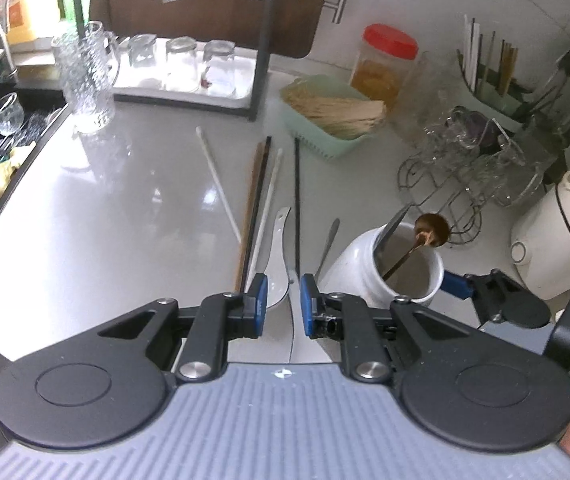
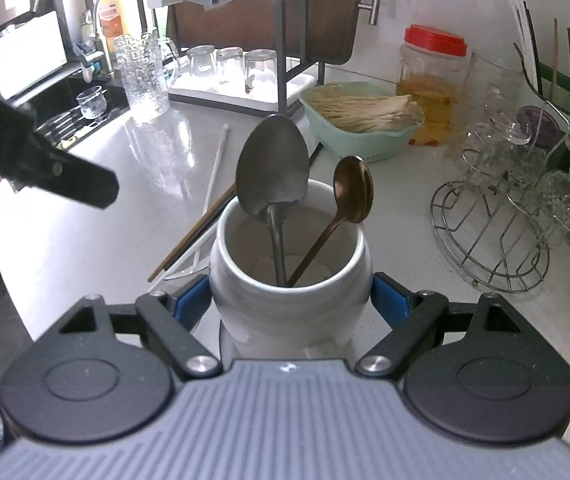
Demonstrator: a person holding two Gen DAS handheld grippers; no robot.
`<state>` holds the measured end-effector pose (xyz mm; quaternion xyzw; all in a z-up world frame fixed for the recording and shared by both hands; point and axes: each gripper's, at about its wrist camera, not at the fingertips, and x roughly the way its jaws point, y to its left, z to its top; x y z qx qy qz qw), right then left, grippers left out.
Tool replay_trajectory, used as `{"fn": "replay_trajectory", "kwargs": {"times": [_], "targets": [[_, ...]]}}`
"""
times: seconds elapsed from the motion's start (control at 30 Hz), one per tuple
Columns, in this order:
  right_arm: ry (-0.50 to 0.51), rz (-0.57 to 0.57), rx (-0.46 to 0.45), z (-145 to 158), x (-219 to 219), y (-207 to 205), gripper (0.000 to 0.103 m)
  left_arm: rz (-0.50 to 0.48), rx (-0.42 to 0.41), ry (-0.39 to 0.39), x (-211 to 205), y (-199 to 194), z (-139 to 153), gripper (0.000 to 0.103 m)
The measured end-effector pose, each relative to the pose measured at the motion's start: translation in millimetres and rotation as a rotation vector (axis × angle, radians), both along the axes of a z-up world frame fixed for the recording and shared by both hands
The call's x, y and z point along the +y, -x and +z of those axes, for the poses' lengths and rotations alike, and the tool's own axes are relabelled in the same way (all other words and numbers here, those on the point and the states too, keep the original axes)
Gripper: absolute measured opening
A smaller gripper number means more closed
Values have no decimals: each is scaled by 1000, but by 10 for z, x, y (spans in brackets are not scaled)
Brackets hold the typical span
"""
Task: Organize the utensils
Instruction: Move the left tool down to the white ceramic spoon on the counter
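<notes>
Bare counter [image 1: 97, 200] left of chopsticks [image 1: 255, 208]; wire rack [image 1: 453, 192] (cluttered) right.

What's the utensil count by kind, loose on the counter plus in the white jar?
Chopsticks on the counter: 5
Ceramic spoon on the counter: 1
Metal handle, rest hidden behind the white jar: 1
Spoons in the white jar: 2
Total: 9

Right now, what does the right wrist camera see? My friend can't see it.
The right gripper holds a white jar with a silver spoon and a copper spoon standing inside. Chopsticks lie on the counter behind.
</notes>
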<state>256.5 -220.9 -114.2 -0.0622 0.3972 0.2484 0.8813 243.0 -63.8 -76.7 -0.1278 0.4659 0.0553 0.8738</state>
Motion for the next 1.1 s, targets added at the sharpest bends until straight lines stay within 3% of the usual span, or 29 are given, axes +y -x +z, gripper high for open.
{"fn": "replay_trajectory", "kwargs": {"times": [0.47, 0.7, 0.83, 1.1], "targets": [[-4, -10, -5, -3, -15, 36, 88, 11, 34, 38, 158, -3, -314, 20], [12, -66, 7, 7, -39, 79, 88, -71, 45, 99, 283, -247, -560, 20], [20, -127, 27, 23, -69, 120, 88, -121, 52, 80, 339, -377, -632, 20], [30, -155, 36, 27, -64, 124, 88, -185, 46, 130, 422, -780, -763, 20]]}}
